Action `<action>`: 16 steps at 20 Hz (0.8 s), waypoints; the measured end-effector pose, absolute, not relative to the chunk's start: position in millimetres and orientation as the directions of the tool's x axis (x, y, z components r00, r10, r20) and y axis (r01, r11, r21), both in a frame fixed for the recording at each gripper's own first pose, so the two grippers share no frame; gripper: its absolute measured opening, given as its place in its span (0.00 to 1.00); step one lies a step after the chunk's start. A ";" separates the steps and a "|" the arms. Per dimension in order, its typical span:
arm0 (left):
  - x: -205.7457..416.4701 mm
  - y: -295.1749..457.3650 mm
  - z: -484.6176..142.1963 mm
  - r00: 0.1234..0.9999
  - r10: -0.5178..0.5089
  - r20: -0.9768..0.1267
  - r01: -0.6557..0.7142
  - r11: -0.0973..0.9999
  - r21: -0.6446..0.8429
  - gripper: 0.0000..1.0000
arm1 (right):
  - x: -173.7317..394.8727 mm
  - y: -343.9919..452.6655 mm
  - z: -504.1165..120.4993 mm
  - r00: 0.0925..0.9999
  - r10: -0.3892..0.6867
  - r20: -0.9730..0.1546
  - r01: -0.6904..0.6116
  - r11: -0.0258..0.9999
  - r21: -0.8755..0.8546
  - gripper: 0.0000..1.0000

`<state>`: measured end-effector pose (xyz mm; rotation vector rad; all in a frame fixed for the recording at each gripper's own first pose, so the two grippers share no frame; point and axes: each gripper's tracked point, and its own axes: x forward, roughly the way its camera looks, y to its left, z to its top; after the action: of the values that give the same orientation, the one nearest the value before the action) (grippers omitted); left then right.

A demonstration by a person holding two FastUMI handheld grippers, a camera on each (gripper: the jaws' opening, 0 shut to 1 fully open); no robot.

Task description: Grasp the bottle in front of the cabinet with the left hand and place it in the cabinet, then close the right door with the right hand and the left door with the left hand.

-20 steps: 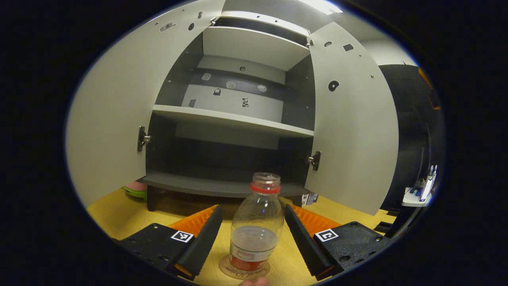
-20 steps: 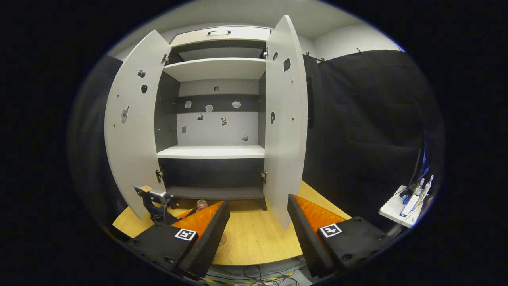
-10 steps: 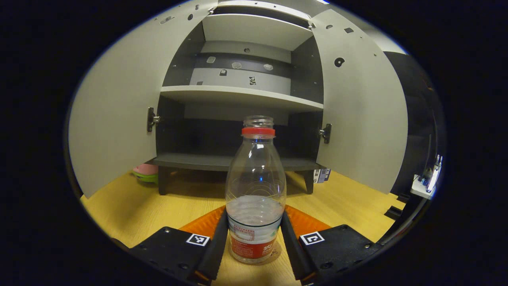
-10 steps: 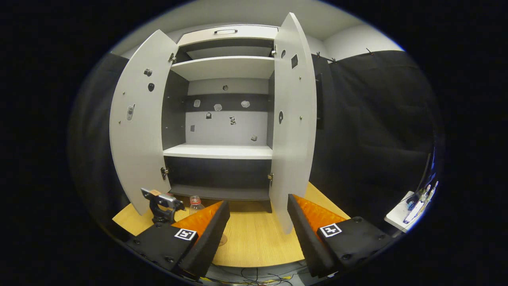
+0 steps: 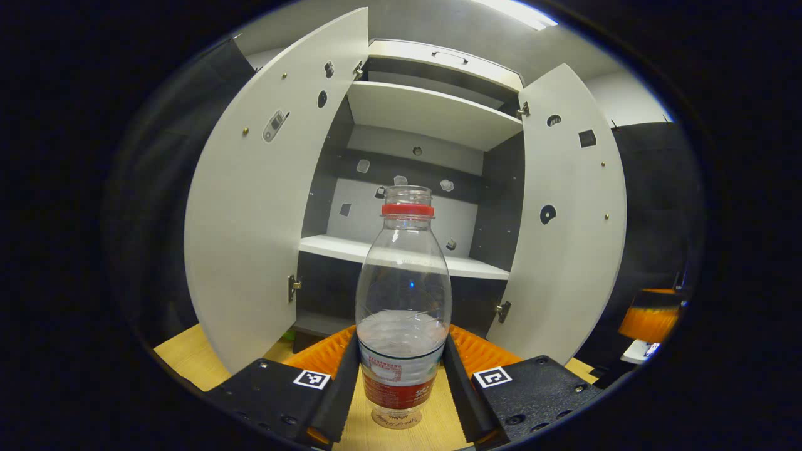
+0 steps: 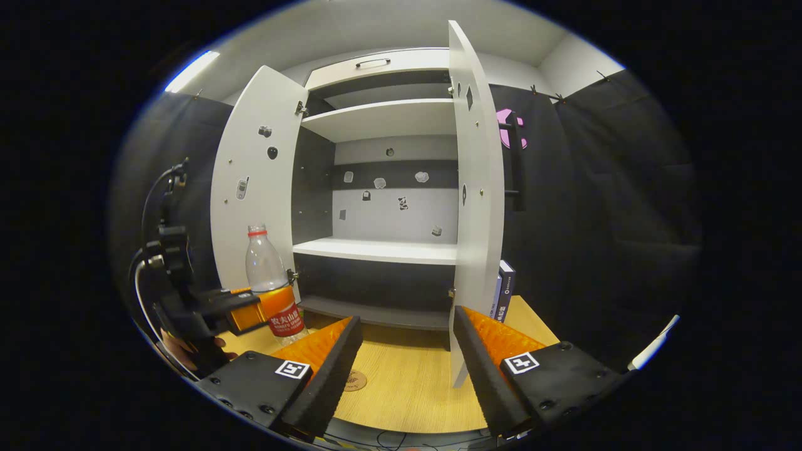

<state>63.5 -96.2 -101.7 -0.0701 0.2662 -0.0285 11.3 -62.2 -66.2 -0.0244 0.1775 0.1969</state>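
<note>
The bottle (image 5: 403, 307) stands upright between the fingers of the left gripper (image 5: 401, 401), which press on its lower body at the label from both sides. It is clear plastic, uncapped, with a red ring at the neck and a little water in the bottom half. In the left gripper view its base sits clear of the table (image 5: 188, 354), above a round coaster (image 5: 396, 418) on the wood. In the right gripper view the same bottle (image 6: 270, 282) shows held up in front of the left door (image 6: 257, 188), off the table, with a hand (image 6: 188, 351) behind the tool.

The cabinet (image 5: 413, 207) is beyond the bottle with both doors swung open; the left door (image 5: 269, 207) and the right door (image 5: 570, 219) stand to either side of pale shelves and a dark back panel.

The right gripper (image 6: 407, 369) hangs wide apart and holds nothing, low over the table (image 6: 401, 382), its fingers framing the lower edge of the right door (image 6: 476, 188). The coaster (image 6: 354, 380) lies just beside its left finger
</note>
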 end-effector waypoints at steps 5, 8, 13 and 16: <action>104.8 -109.5 -11.7 0.984 -0.060 -0.167 0.047 0.996 -0.082 0.69 | 8.0 -82.2 -67.5 0.956 0.231 -0.178 -0.227 0.973 0.042 0.97; 158.7 -117.1 17.6 0.989 -0.094 -0.113 0.093 0.996 -0.014 0.70 | 12.7 -96.7 -68.7 0.974 0.159 -0.162 -0.149 0.986 0.071 0.97; 265.8 -145.4 14.5 0.967 -0.206 -0.150 0.201 0.978 -0.049 0.70 | 15.9 -121.8 -72.9 0.986 -0.003 -0.168 0.010 0.999 0.039 0.97; 330.7 -150.9 -5.1 0.959 -0.232 -0.162 0.230 0.973 -0.033 0.70 | 17.6 -130.9 -71.3 0.980 -0.111 -0.165 0.115 0.993 0.018 0.97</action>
<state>330.7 -150.9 -5.1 -0.0140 0.1662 -0.2341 17.6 -130.9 -71.3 0.0278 0.1644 -0.1139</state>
